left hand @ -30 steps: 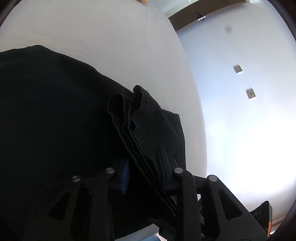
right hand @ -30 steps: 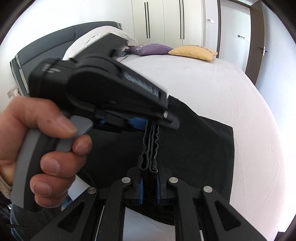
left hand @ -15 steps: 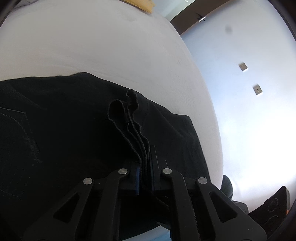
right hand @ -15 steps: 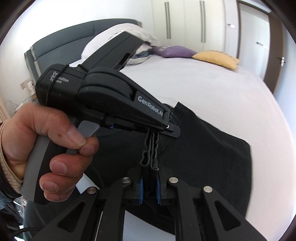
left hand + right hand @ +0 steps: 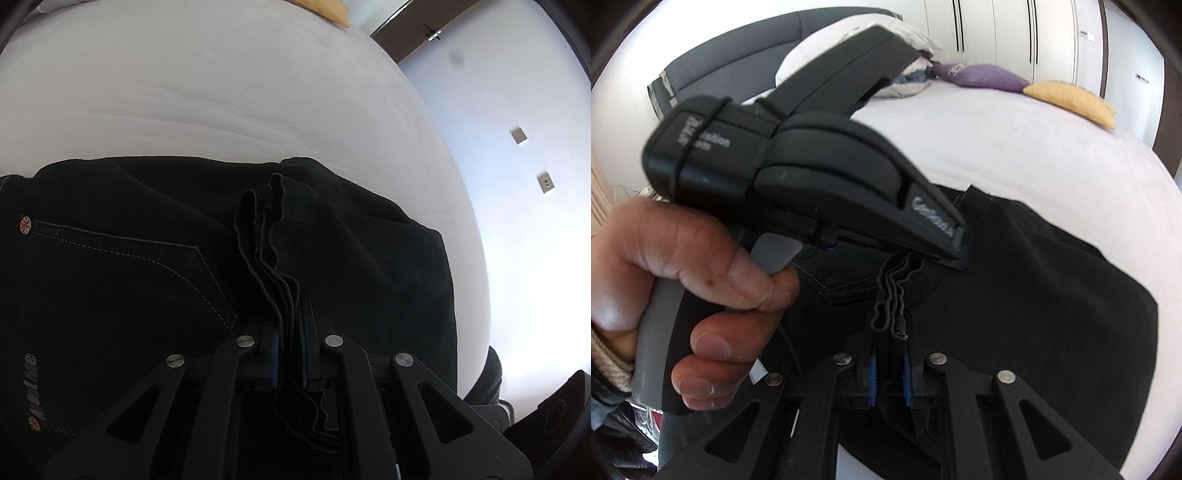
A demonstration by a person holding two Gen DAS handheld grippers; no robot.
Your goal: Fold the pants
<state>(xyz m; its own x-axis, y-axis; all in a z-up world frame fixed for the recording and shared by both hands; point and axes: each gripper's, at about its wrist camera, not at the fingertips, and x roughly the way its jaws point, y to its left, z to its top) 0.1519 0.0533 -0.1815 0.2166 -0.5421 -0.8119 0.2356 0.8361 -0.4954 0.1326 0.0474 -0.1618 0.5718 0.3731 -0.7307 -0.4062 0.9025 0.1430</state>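
pants (image 5: 369, 266) lay on the bed (image 5: 221, 92), soft and floppy, so best held at the bunched hem. left gripper (image 5: 289, 363) and right gripper (image 5: 889, 380) fingers both clamped tight on it.

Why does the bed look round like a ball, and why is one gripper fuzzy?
Both views: fisheye lenses bend the white bed into a dome. Right wrist view: the left gripper looks smeared, its lettering unreadable. Left wrist view: the black pants are dark and the wall glares.
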